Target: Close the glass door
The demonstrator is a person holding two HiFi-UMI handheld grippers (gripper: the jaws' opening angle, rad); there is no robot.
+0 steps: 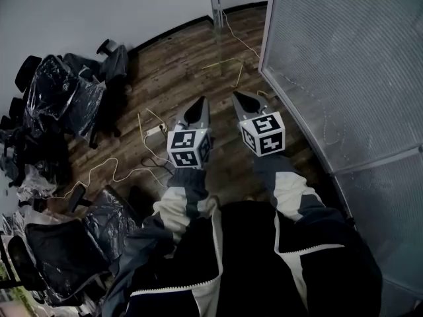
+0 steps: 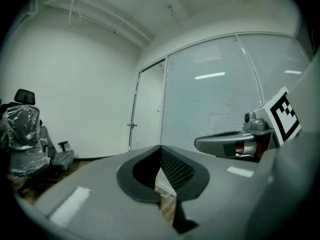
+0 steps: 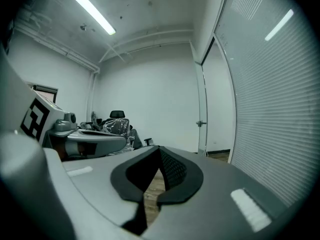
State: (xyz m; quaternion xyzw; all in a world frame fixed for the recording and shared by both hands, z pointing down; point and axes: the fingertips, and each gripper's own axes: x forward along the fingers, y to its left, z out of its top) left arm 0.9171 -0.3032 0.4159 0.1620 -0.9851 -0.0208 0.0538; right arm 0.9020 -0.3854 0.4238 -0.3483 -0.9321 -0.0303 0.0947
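The frosted glass wall [image 1: 344, 65] runs along the right, its near vertical edge by the floor. Ahead, the glass door [image 2: 149, 109] shows a small metal handle [image 2: 131, 125]; the same handle [image 3: 200, 123] appears in the right gripper view. It is well beyond both grippers. My left gripper [image 1: 200, 102] and right gripper [image 1: 239, 96] are held side by side over the wooden floor, pointing forward. Both sets of jaws meet at their tips with nothing between them: left gripper [image 2: 160, 147], right gripper [image 3: 159, 148]. Neither touches the glass.
Office chairs wrapped in plastic [image 1: 59, 98] crowd the left side, more at the bottom left [image 1: 66, 249]. Yellow and white cables [image 1: 125, 167] and a power strip [image 1: 156, 130] lie on the floor. A tripod [image 1: 215, 5] stands near the far wall.
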